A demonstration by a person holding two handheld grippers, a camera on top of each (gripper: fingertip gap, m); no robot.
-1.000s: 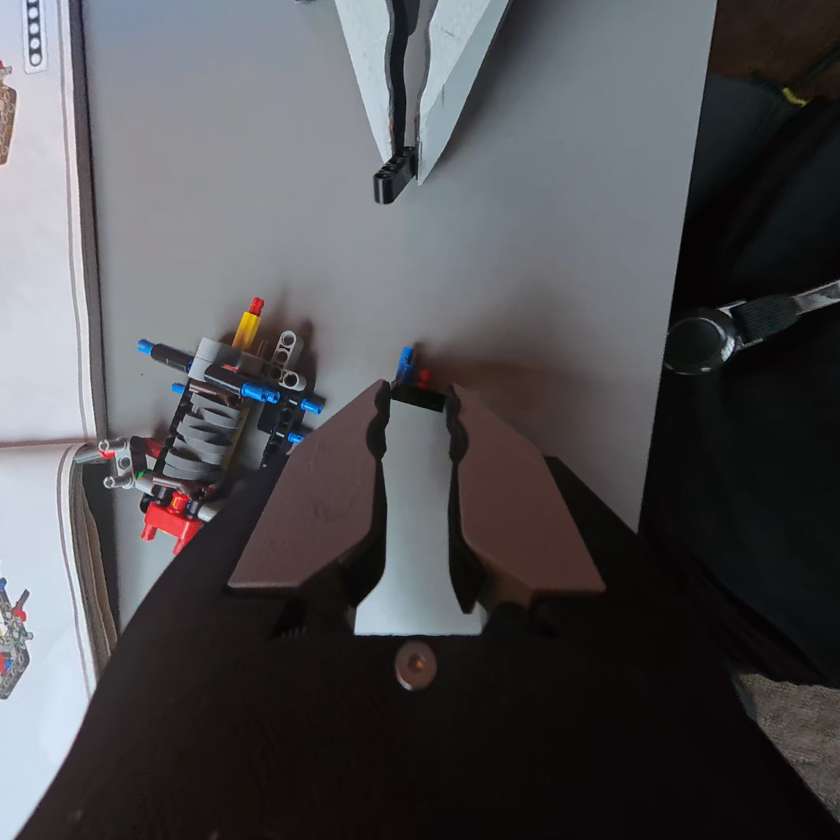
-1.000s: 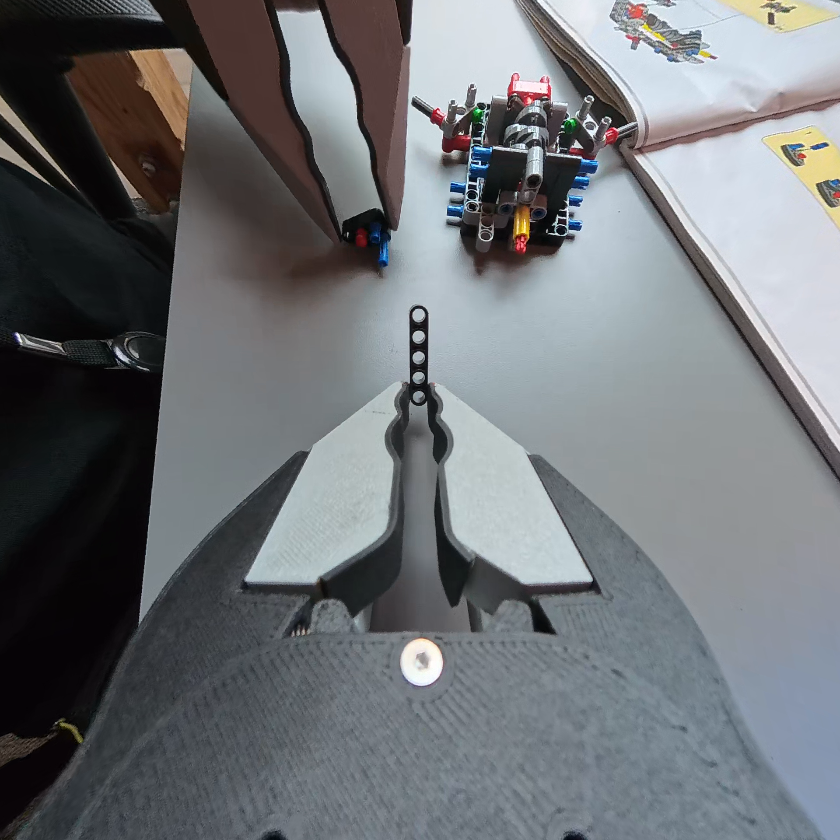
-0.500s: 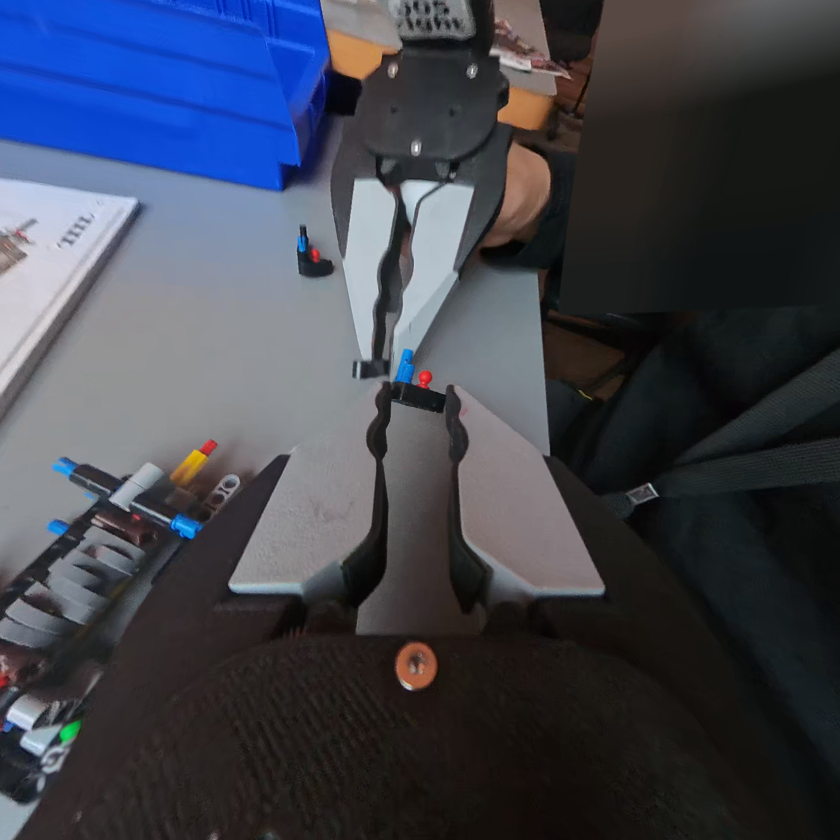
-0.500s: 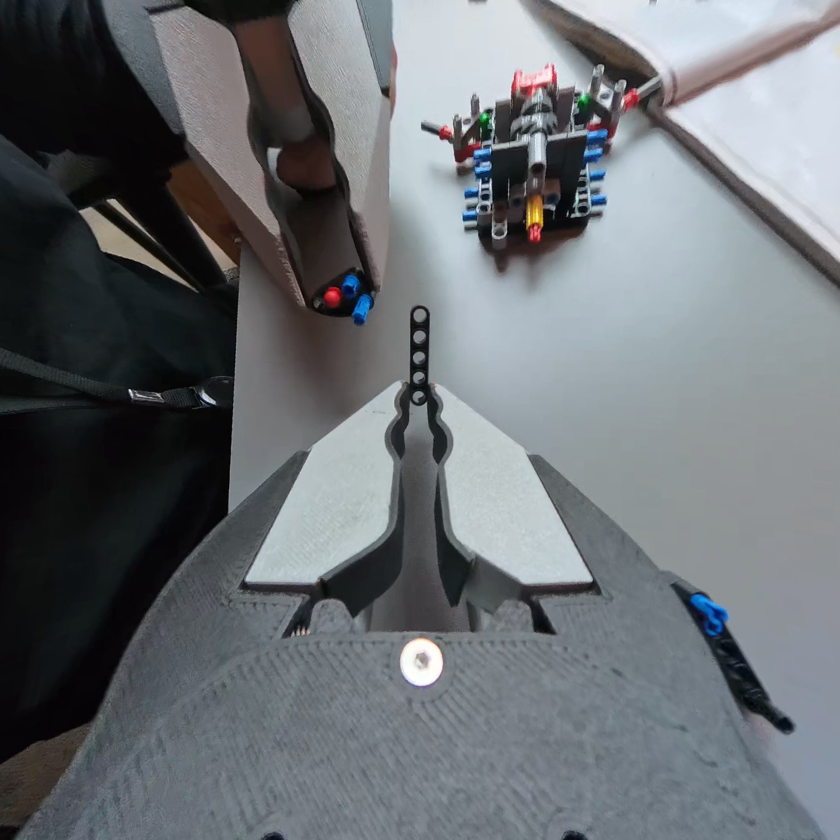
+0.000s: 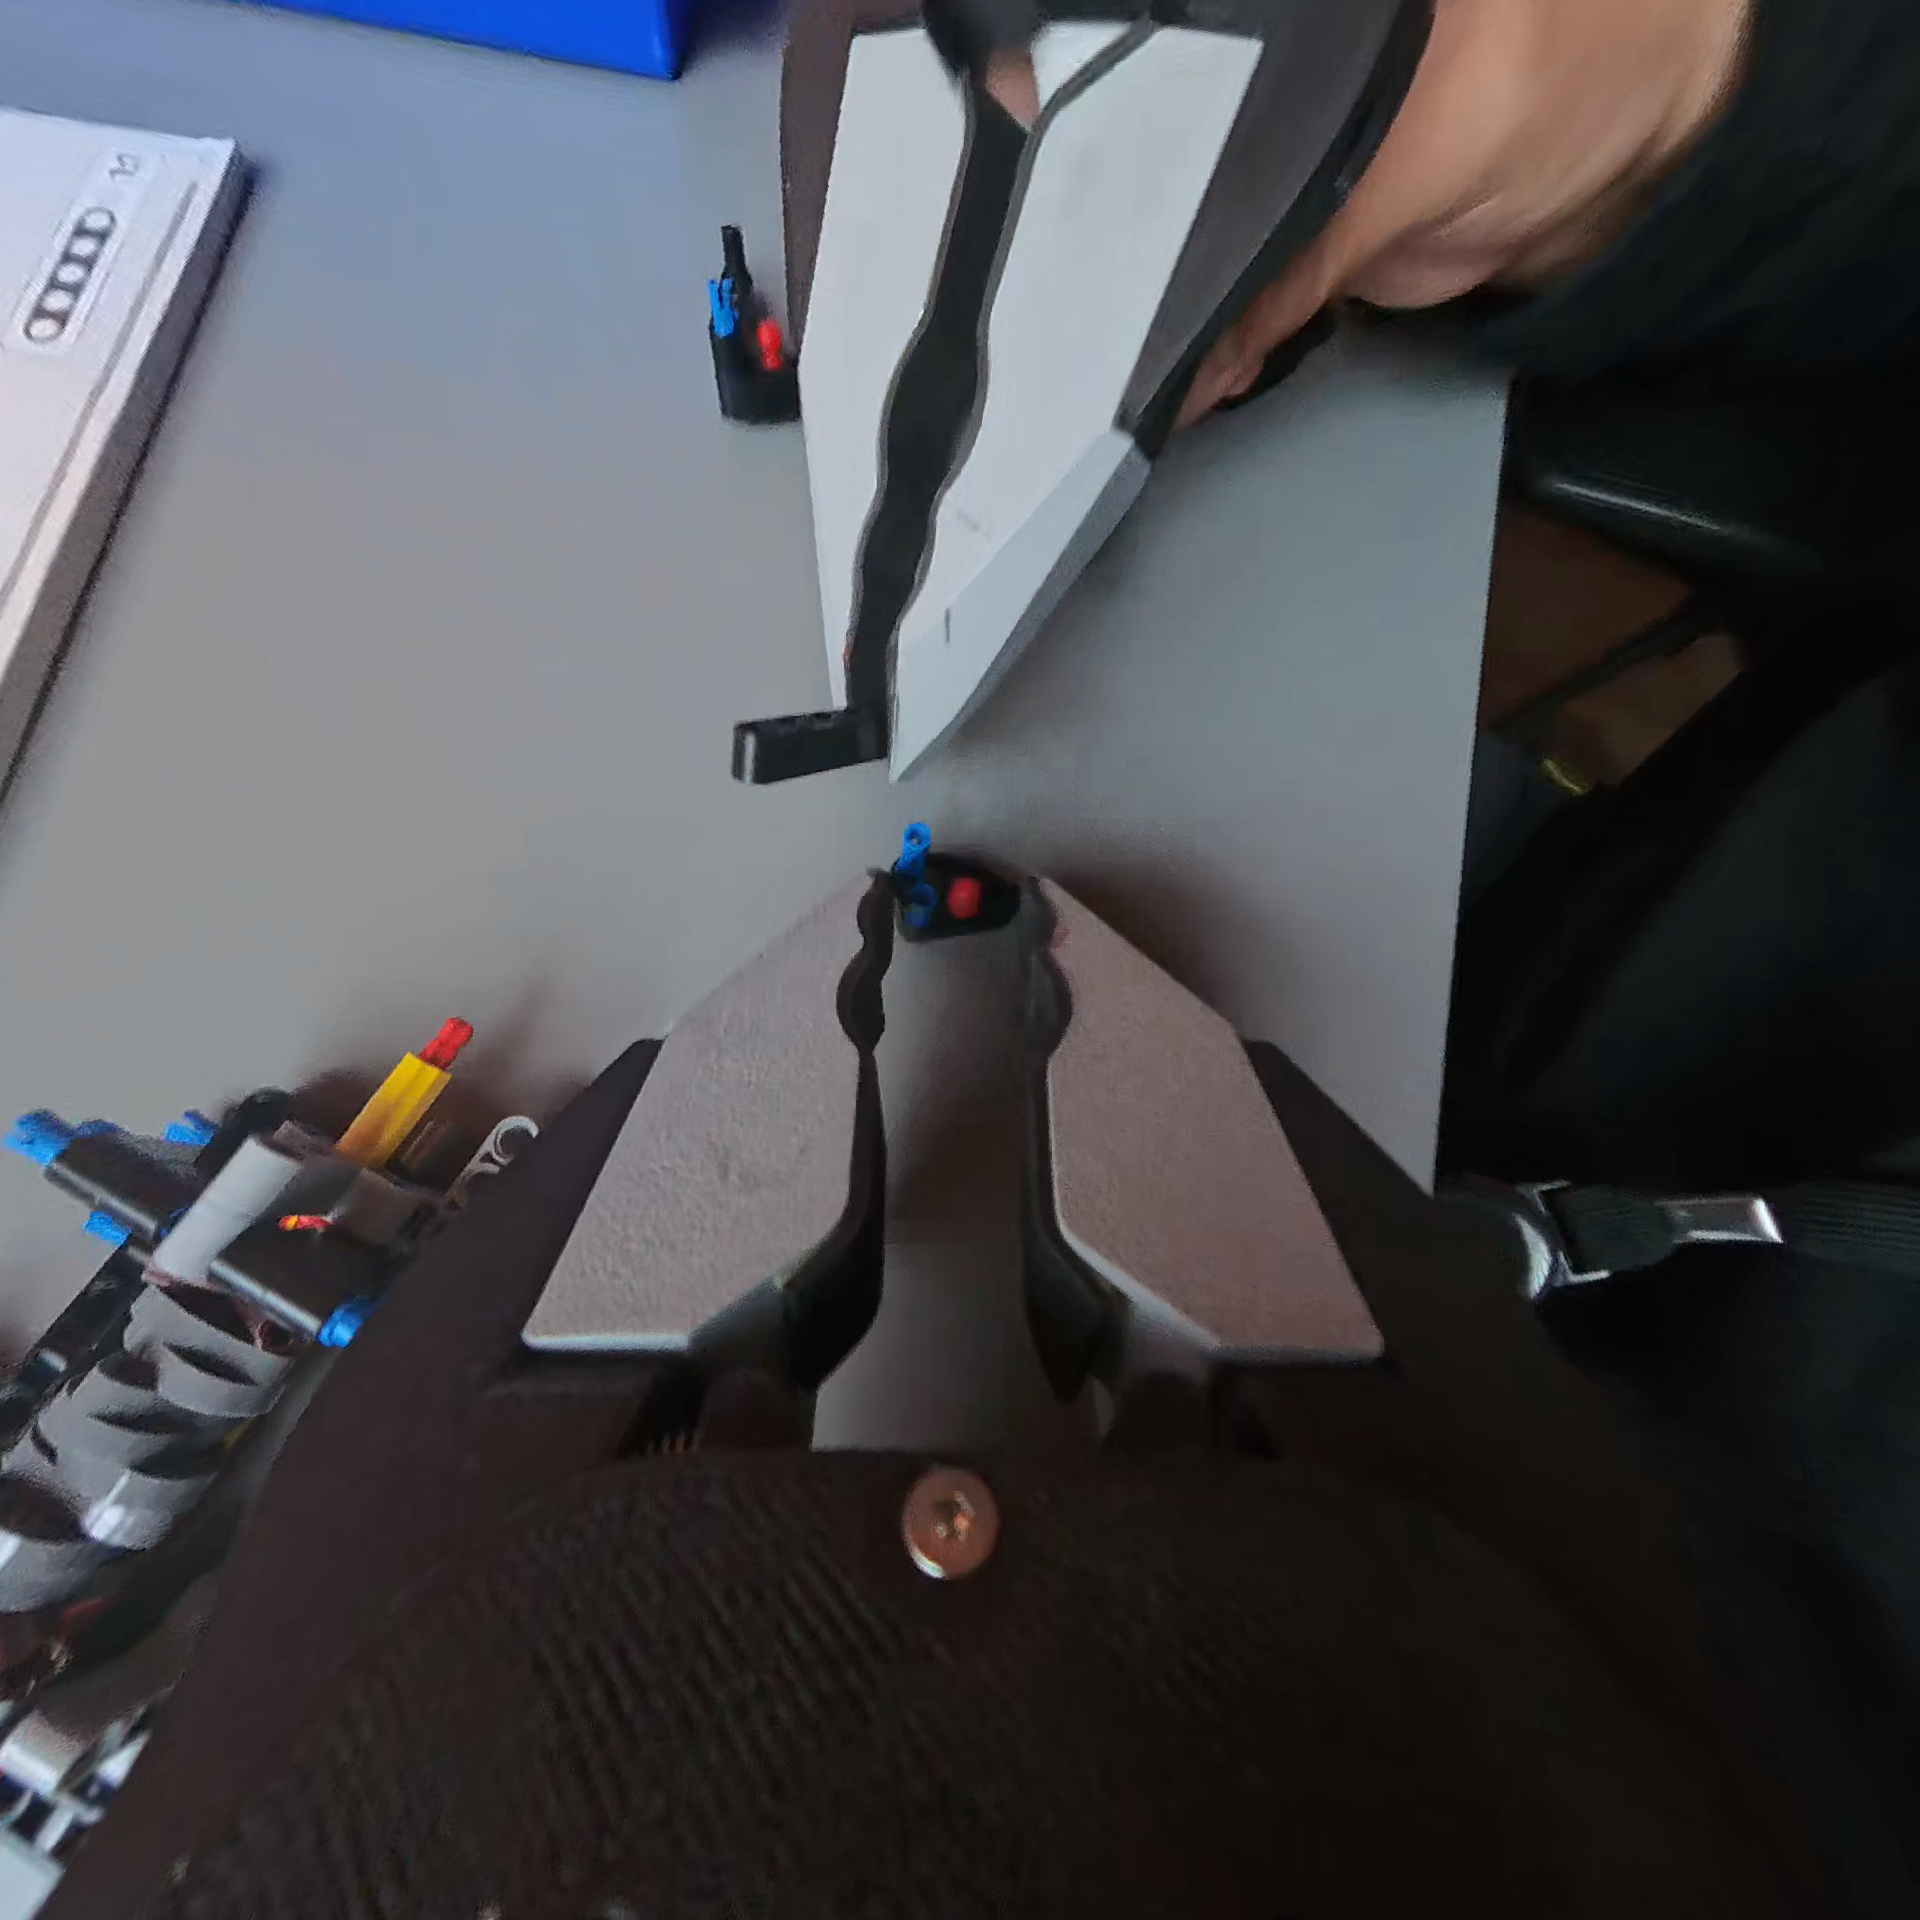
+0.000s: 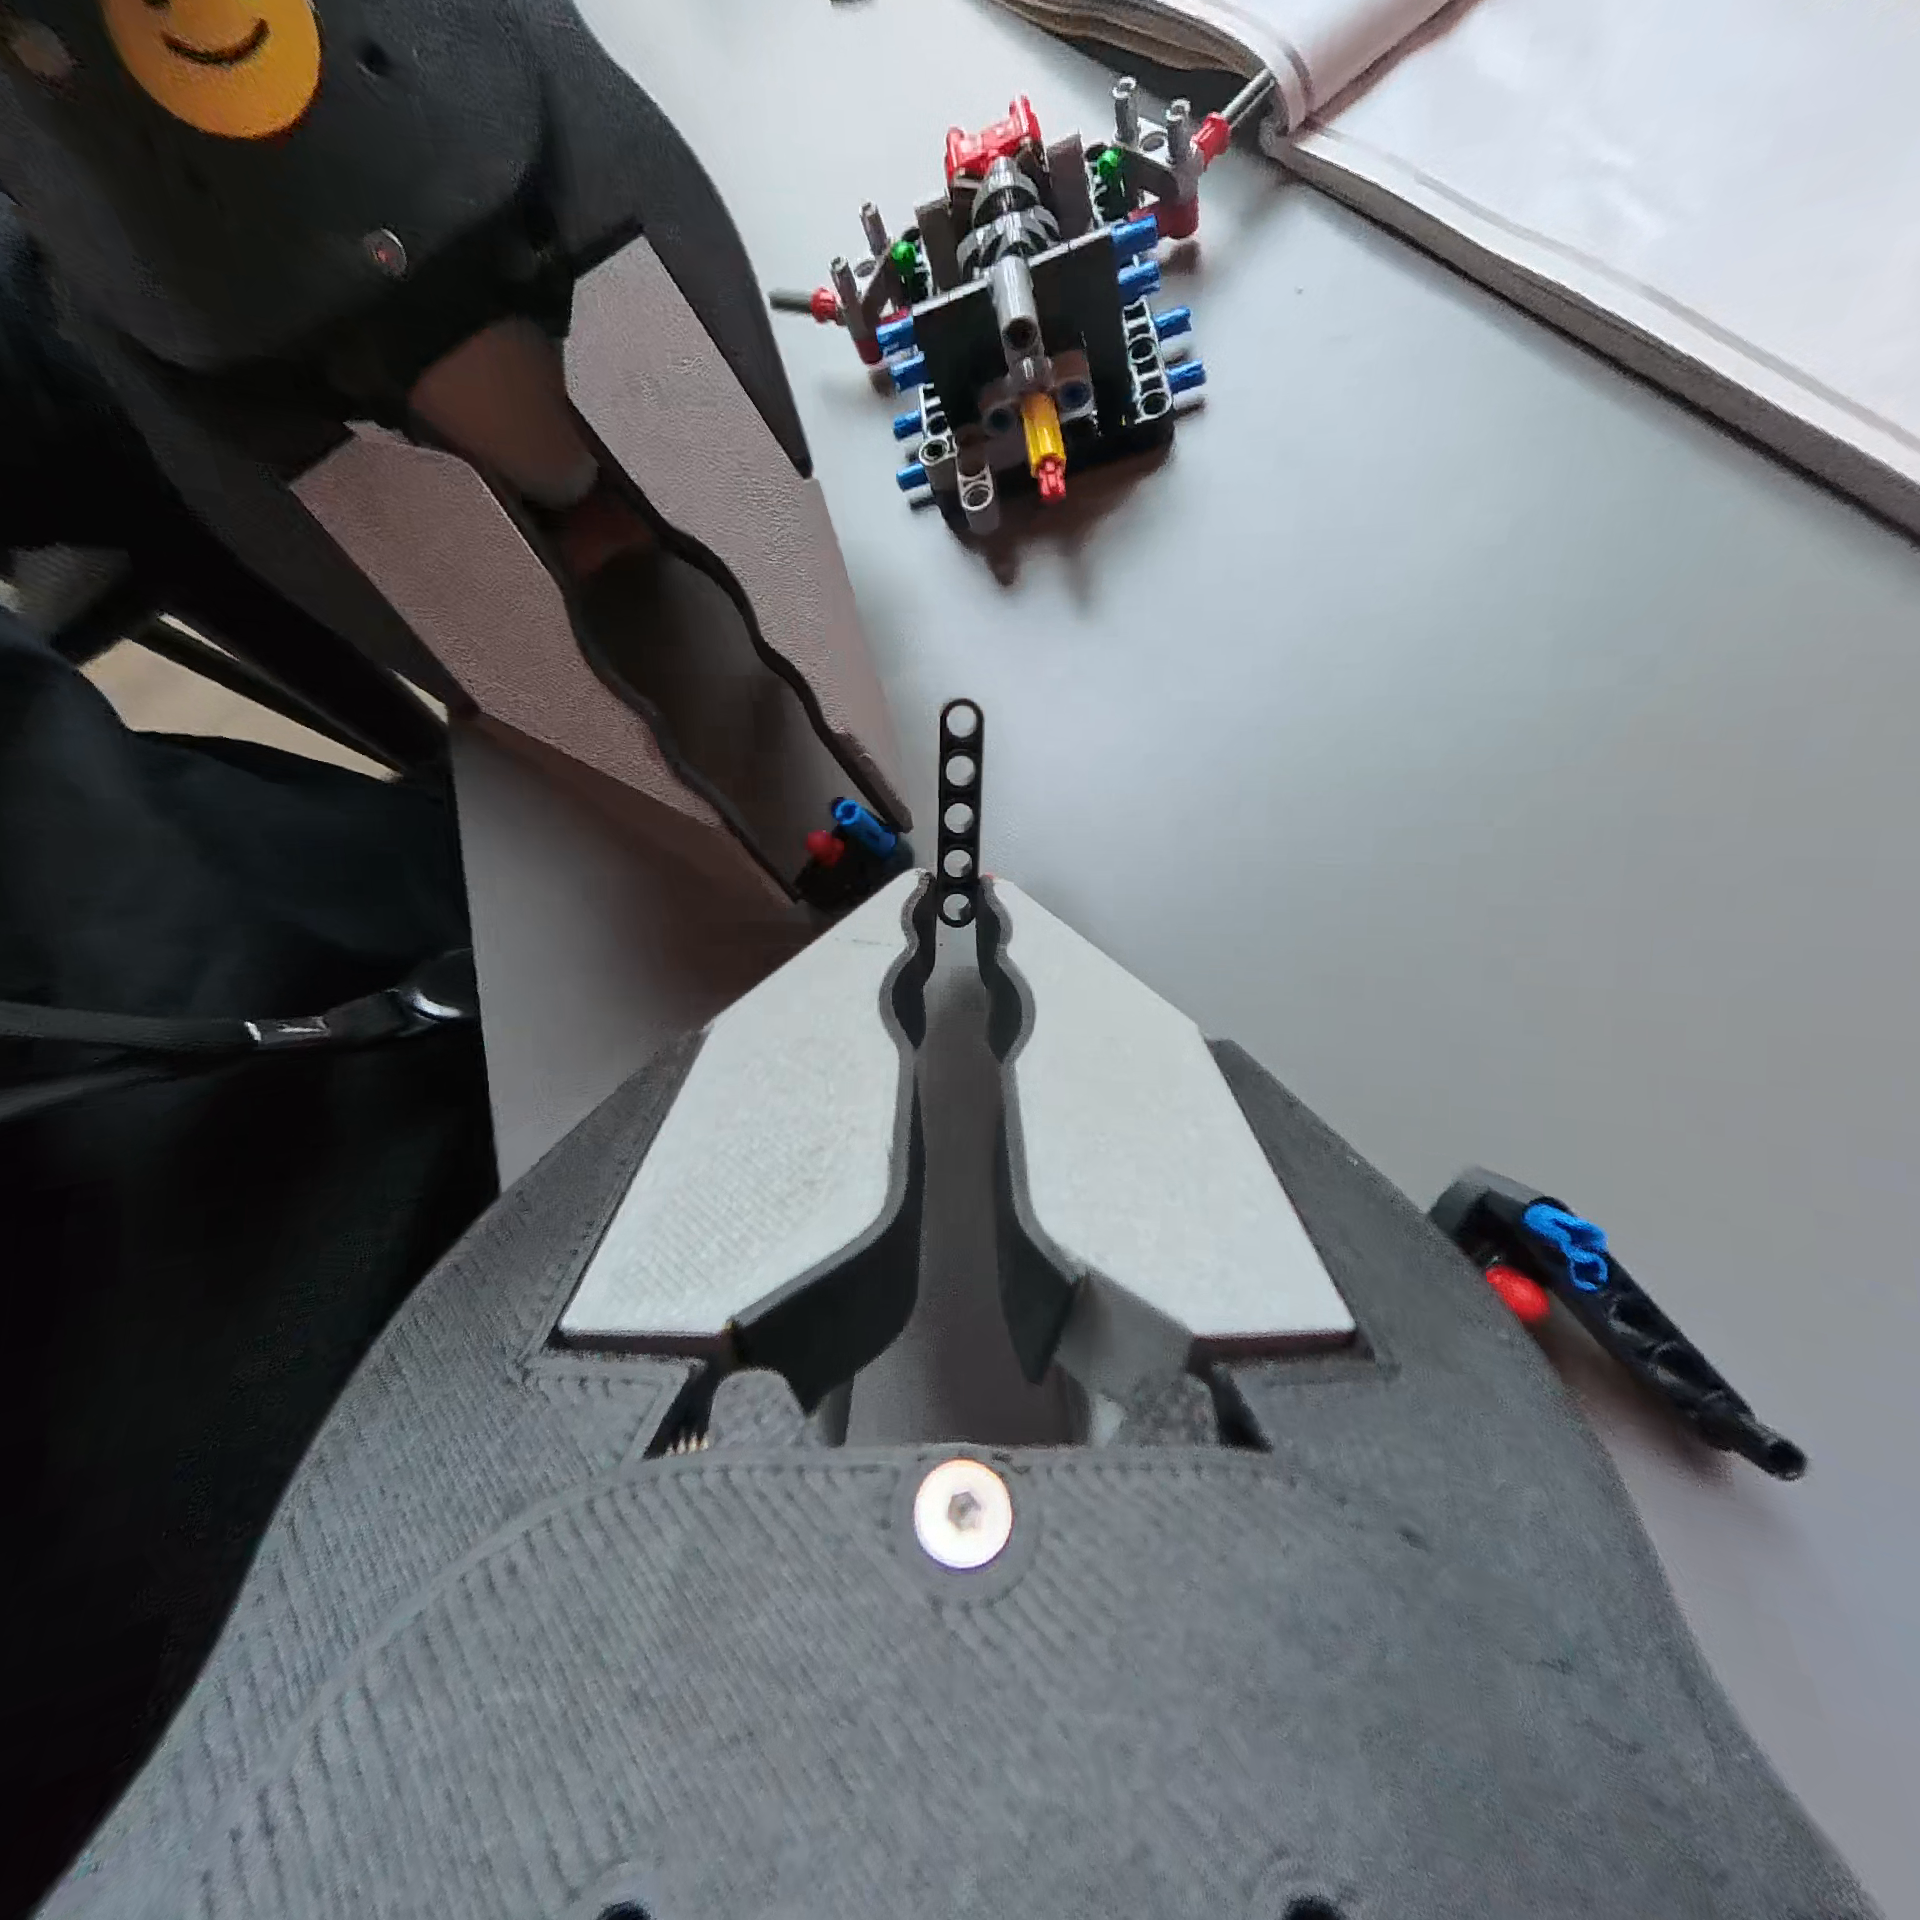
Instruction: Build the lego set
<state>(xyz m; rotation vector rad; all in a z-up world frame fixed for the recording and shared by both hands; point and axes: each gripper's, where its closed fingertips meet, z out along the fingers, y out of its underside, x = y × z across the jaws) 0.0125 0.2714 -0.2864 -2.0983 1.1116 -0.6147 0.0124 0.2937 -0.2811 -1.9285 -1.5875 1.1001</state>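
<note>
My left gripper (image 5: 954,891) has brown fingers and is shut on a small black piece with a blue and a red pin (image 5: 951,906). My right gripper (image 6: 956,902) has grey fingers and is shut on a thin black beam with holes (image 6: 958,800) that sticks out forward. In the right wrist view the left gripper (image 6: 854,864) holds its pinned piece (image 6: 847,844) right beside the beam's lower end, just to its left. In the left wrist view the right gripper (image 5: 883,727) and its beam (image 5: 805,750) sit just above and left of the pinned piece.
The partly built model (image 6: 1023,312) stands on the grey table (image 6: 1455,727); it also shows at lower left in the left wrist view (image 5: 208,1247). An open manual (image 6: 1610,187) lies beyond it. Another black beam with blue and red pins (image 6: 1600,1309) lies at right. The table edge (image 5: 1465,831) is near. The tips of both grippers are at nearly the same place.
Both grippers have moved toward each other above the table near its edge. The pinned piece, a hand's width from the beam before, now sits right beside it. Both grips are unchanged.
</note>
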